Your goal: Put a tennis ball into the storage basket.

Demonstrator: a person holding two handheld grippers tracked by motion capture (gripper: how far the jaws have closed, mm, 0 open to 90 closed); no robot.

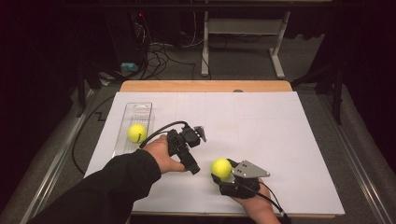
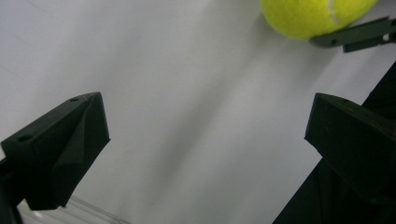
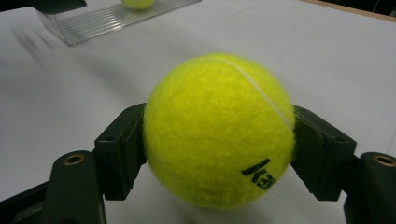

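Note:
A yellow tennis ball sits between the jaws of my right gripper, which is shut on it just above the white table sheet, near the front edge. A second tennis ball lies in a clear plastic tray at the left. My left gripper is between the tray and the held ball, open with nothing between its jaws. In the left gripper view the held ball shows at the top right.
The white sheet covers a wooden table whose bare edge shows at the back. Beyond it are a dark floor with cables and white desk legs.

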